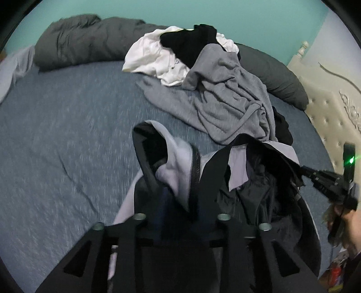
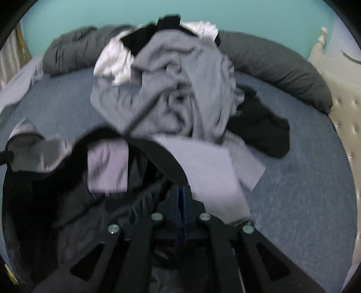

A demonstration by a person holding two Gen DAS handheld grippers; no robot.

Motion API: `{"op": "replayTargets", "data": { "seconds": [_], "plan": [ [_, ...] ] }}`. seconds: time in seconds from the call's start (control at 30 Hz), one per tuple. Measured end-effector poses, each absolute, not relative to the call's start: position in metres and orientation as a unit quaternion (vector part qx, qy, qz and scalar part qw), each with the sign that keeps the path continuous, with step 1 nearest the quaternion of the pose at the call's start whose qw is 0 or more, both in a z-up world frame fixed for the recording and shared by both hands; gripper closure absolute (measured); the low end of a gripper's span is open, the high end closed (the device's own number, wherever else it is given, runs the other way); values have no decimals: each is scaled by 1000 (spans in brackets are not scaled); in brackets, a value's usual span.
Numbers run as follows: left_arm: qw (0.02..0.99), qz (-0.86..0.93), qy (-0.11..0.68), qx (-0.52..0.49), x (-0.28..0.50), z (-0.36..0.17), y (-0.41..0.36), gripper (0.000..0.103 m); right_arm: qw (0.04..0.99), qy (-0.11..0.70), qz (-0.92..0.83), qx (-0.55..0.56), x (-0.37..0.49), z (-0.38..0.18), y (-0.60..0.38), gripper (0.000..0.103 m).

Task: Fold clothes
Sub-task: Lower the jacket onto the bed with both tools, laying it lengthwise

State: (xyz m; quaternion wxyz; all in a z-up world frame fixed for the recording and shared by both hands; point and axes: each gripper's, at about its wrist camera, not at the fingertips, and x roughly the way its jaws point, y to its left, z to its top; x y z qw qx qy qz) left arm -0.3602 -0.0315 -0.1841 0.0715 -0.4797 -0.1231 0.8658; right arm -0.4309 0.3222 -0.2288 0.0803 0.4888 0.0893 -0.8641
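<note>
The right gripper (image 2: 181,202) points down at a bed with a blue sheet (image 2: 304,180). Its two fingers stand close together, and the black and light purple garment (image 2: 171,157) lies over their tips, so a grip cannot be confirmed. This garment spreads to the left and down, dark and wrinkled. Behind it a pile of clothes is on the sheet: a grey sweater (image 2: 180,90), something white (image 2: 112,65), and black pieces (image 2: 264,133) at the right side. A dark grey blanket (image 2: 282,67) is rolled along the far edge, below a green wall (image 2: 248,15). A cream padded headboard (image 2: 345,117) is at the right. The picture is blurred.
</note>
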Motion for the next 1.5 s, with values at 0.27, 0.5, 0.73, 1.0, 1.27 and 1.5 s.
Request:
{"op": "replayTargets", "data": {
  "seconds": [0.27, 0.5, 0.73, 1.0, 1.27, 1.5],
  "plan": [
    [87, 886, -137, -434, -300, -126, -86, 31, 36, 0, -904, 427, -390, -203, 375, 47],
    [78, 850, -161, -495, -223, -184, -133, 29, 81, -41, -900, 427, -325, -196, 404, 46],
    [65, 828, -180, -527, -173, -245, -140, 29, 75, -79, -876, 471, -247, -247, 445, 45],
    [66, 822, -208, -526, -155, -262, -142, 31, 39, -123, -845, 519, -189, -289, 498, 44],
    [119, 827, -188, -515, -143, -256, -106, 85, 43, -117, -835, 535, -172, -297, 491, 59],
    [154, 844, -178, -481, -132, -221, -76, 103, 26, -61, -858, 509, -164, -276, 480, 83]
  ]
}}
